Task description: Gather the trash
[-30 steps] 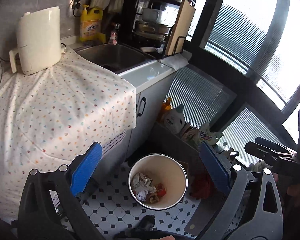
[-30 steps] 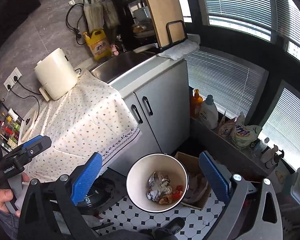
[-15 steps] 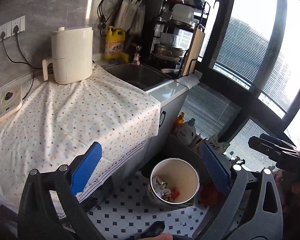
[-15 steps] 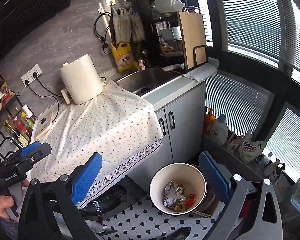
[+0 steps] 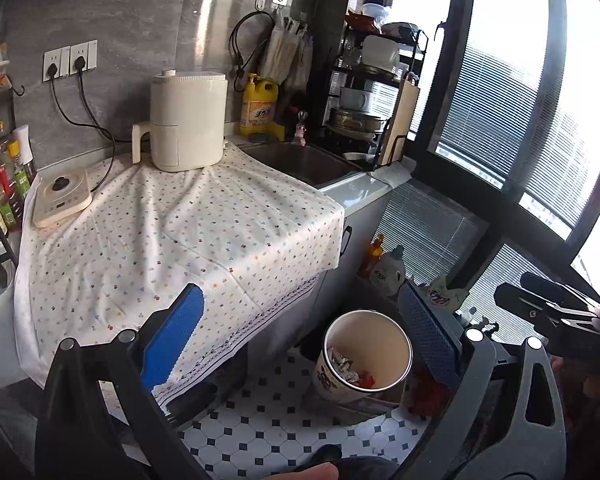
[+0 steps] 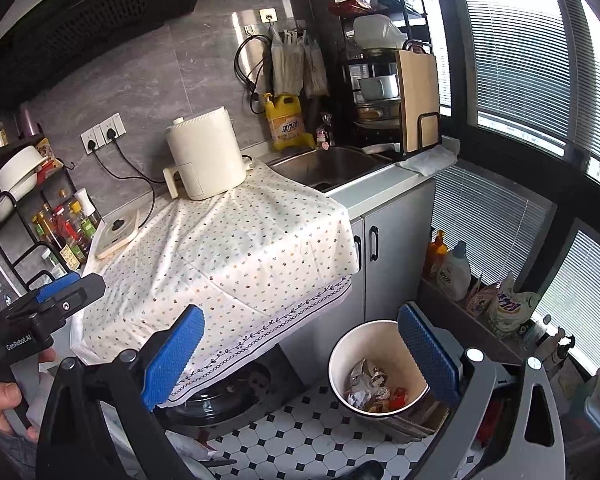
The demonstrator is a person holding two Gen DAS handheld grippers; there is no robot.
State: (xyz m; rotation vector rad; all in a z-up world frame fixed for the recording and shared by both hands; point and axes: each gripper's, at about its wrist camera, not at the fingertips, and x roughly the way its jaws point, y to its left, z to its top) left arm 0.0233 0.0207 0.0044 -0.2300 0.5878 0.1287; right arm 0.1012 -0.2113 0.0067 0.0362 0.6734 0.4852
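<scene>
While both tongs hang above the floor (image 5: 260, 428) with nothing in them, the largest thing in view is the table (image 6: 384, 188), its left part covered by a dotted cloth (image 5: 180, 232) that droops over the near edge. A sink (image 6: 332, 164) is sunk into the table to the right of the cloth, and a dish rack (image 6: 384, 80) with a cutting board (image 6: 418, 100) stands at the far right end. On the cloth's far side sits a cream appliance (image 5: 186, 120); a flat cream cooker (image 5: 62, 198) lies at the left, just beside a rack of bottles (image 6: 66, 224). A yellow jug (image 5: 259, 106) stands against the wall between the appliance and the sink.

On the tiled floor, near the cabinet doors (image 6: 396, 256), stands the white bin (image 6: 340, 360). The trash (image 6: 370, 388) lies at its bottom: crumpled foil and paper with red scraps.

The left tongs (image 5: 300, 344) are spread wide, blue pads (image 5: 172, 340) well apart, empty; the bin shows between them. The right tongs (image 6: 300, 354) are likewise wide open and empty, the right pad overlapping the bin's rim in view. A hand (image 6: 2, 408) grips the left tool's handle at the left edge of the right view.
</scene>
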